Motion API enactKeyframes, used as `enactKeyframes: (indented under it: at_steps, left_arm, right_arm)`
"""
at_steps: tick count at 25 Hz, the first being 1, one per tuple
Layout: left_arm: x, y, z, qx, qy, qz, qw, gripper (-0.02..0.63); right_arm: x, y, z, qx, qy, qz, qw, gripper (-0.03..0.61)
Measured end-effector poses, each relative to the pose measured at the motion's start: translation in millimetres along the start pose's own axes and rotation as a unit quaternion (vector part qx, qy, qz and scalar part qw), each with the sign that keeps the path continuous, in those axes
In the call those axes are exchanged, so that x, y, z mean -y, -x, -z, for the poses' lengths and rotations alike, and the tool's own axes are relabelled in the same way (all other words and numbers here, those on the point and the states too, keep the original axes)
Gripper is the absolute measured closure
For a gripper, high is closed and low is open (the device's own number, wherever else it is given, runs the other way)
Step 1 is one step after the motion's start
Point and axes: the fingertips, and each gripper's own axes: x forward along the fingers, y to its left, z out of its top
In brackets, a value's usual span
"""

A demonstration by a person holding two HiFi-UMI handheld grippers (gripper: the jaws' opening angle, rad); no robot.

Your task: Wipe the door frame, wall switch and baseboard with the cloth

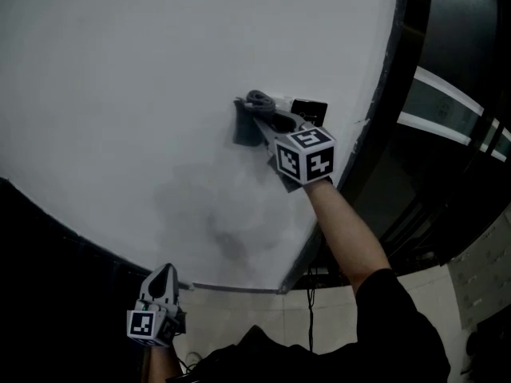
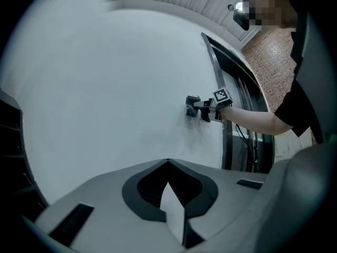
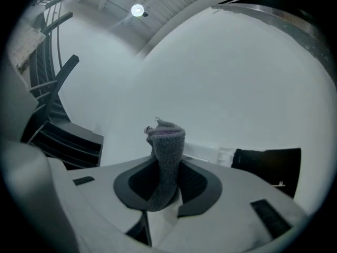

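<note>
1. Pressing a grey cloth against a white wall, the right claw is clenched on the folded fabric. In the right gripper view the fabric stands upright between its jaws.
2. A black wall switch sits just beside the cloth, at about 3 o'clock from it. The right gripper view shows bare wall between the fabric and the plate.
3. The dark door frame runs down the wall's edge at 3 o'clock from the switch. A dim opening crossed by pale bars lies beyond it.
4. The left claw hangs low at 7 o'clock in the head view, well apart from the cloth. Its jaws are closed tip to tip with nothing between them, and they face bare wall.
5. A person's arm in a black sleeve reaches up from 5 o'clock behind the right claw's marker cube, which bears black-and-white square patterns.
6. A small pale mark on the switch plate is too small to read.
7. A thin grey strip edges the wall's foot at 6 o'clock, above a pale floor with dark cables lying on it.
8. Brick walling shows past the door frame in the left gripper view, and round ceiling lamps glow at 11 o'clock in the right gripper view.
</note>
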Motion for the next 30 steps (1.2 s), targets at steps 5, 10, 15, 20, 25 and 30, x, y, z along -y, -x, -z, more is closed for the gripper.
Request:
enactKeyframes:
  at_steps: [5,10,15,20,25,30]
  left_arm:
    - [37.9,-10.7,10.4,-0.013,-0.005,0.006,0.9999,0.612]
    - [47.3,-27.7,11.9,-0.019,0.0,0.024,0.9995,0.612]
    - [36.6,-43.0,14.1,-0.023,0.002,0.043,0.9988,0.612]
    - [47.2,-54.1,14.0,-0.031,-0.006,0.084,0.996,0.612]
    - [33.9,-51.4,10.9,-0.04,-0.011,0.096,0.9945,0.612]
    - [18.6,-48.9,12.3,-0.046,-0.007,0.093,0.9946,0.612]
  right_arm:
    - [29.9,24.0,6.1,-0.001,-0.045,-0.017,0.999,0.488]
    - [48.6,37.8,11.6,-0.004,-0.036,-0.004,0.999,0.488]
    - [65.0,49.2,17.4,-0.023,-0.02,0.024,0.999,0.487]
    - [70.3,56.4,22.2,-0.027,-0.051,0.016,0.998,0.486]
    - [73.1,61.6,22.3,-0.022,-0.073,0.024,0.997,0.486]
    - [98.1,82.6,27.6,-0.021,-0.1,0.053,0.993,0.488]
